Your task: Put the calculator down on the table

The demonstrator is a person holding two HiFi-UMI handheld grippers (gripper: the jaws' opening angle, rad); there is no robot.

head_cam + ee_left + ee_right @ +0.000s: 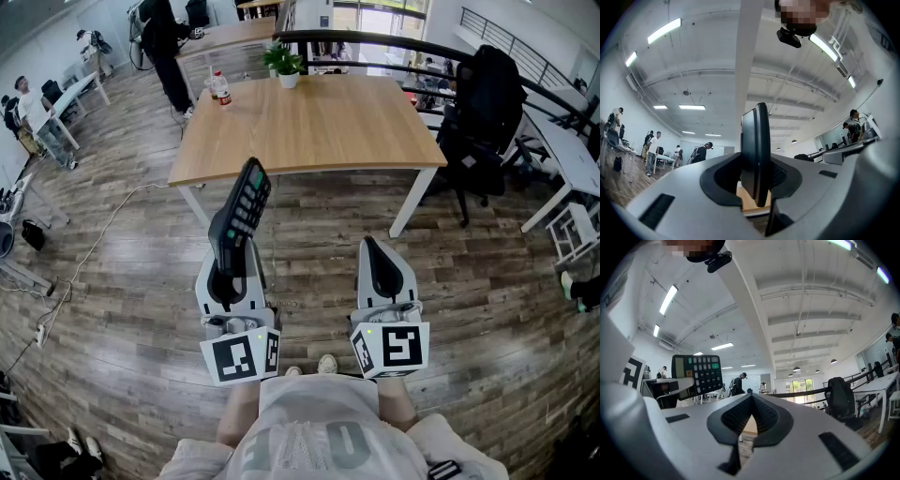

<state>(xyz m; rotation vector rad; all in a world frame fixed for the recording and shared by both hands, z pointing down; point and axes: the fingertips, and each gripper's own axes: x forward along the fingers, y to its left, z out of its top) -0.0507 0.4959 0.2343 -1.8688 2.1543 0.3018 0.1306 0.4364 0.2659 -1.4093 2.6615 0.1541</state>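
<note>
Closest to the lens, at the bottom edge of the head view, is the person's pale shirt (pixel 314 436), with the toes of two shoes (pixel 326 364) just above it. Dark wooden floor (pixel 487 300) fills most of the frame. In the upper middle stands a large light-wood table (pixel 328 122) on white legs, and a black office chair (pixel 487 112) sits at its right.

Below the table, both tools hang over the floor side by side, each with its marker cube toward the person. On the left of the frame, the left gripper (pixel 228 272) is clamped on the calculator (pixel 246 204). In the left gripper view the pads press on both faces of the dark slab, which is seen edge-on and upright. The right gripper (pixel 373 248) holds nothing, and in its own view the ribbed pads (pixel 740 416) meet with no gap.

The calculator is in the air, not on the table. Its long axis runs from the jaws up and slightly right in the head view, and its far tip overlaps the table's near edge. Its key face is turned toward the right of the frame. In the right gripper view it shows at the upper left, with the display at its left end and the keys to the right.

On the table's far side stand a small potted plant (pixel 286 64) and, further left, a bottle (pixel 222 89).
</note>
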